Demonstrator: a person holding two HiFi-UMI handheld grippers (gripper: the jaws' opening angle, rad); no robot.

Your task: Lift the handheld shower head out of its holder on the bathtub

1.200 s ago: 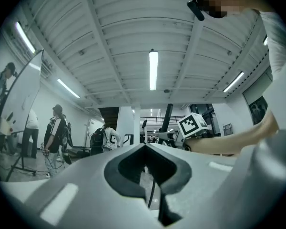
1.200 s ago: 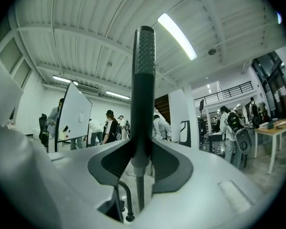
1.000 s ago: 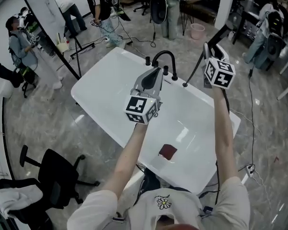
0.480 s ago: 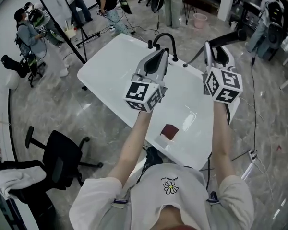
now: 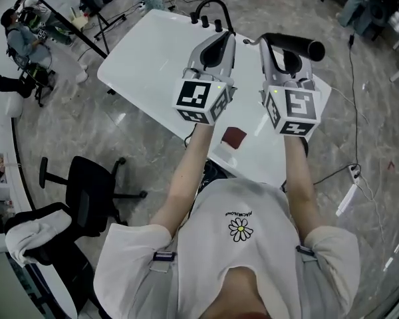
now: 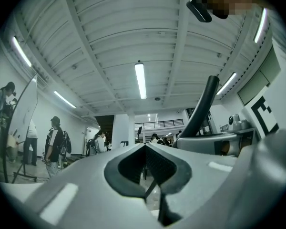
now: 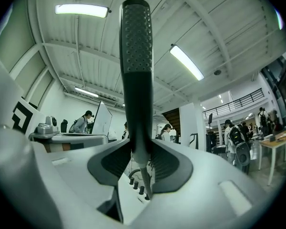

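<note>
The black handheld shower head is off the tub, clamped in my right gripper. In the right gripper view its perforated wand stands upright between the pads, with the silver hose trailing down towards the tap knobs. My left gripper hangs beside it over the white bathtub, jaws together and empty, as the left gripper view also shows. The wand appears to its right there. The black arched faucet stands at the tub's far rim.
A dark red cloth lies on the tub's near rim. A black office chair stands on the marble floor at left, with a white cloth on another seat. A cable and power strip lie at right. People stand at the far left.
Both grippers have drawn back from the faucet end towards the person. The shower head came along in the right gripper and now lies across the view, clear of the tub's rim.
</note>
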